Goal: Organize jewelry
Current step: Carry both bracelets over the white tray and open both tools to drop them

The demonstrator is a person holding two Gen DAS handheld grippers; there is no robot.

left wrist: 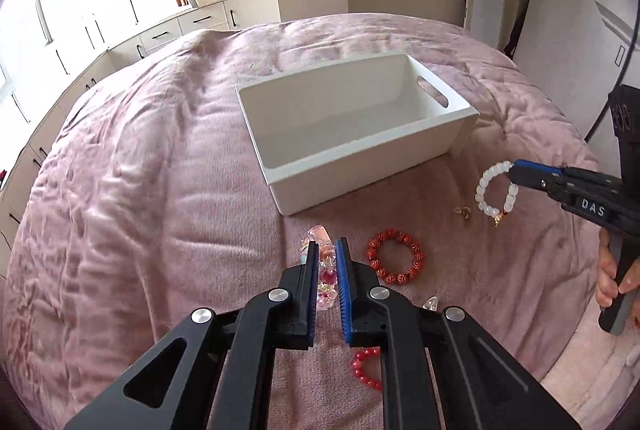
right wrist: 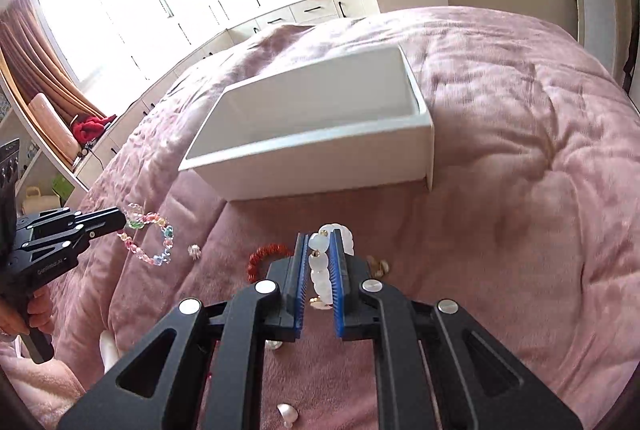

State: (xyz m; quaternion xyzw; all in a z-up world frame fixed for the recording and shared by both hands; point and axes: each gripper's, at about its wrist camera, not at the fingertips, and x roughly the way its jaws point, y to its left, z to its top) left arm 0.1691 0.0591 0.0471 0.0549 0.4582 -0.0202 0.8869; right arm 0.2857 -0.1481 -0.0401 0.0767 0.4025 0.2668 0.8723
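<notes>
A white box with a handle slot sits empty on the pink bedspread; it also shows in the right wrist view. My left gripper is shut on a clear pastel bead bracelet, seen hanging from it in the right wrist view. My right gripper is shut on a white bead bracelet, which dangles above the bed right of the box in the left wrist view. A red-orange bead bracelet lies on the bed between the grippers.
A coral bead strand lies under my left gripper. A small gold ring and a clear piece lie near the red-orange bracelet. Pearl-like pieces lie below my right gripper. White cabinets stand behind the bed.
</notes>
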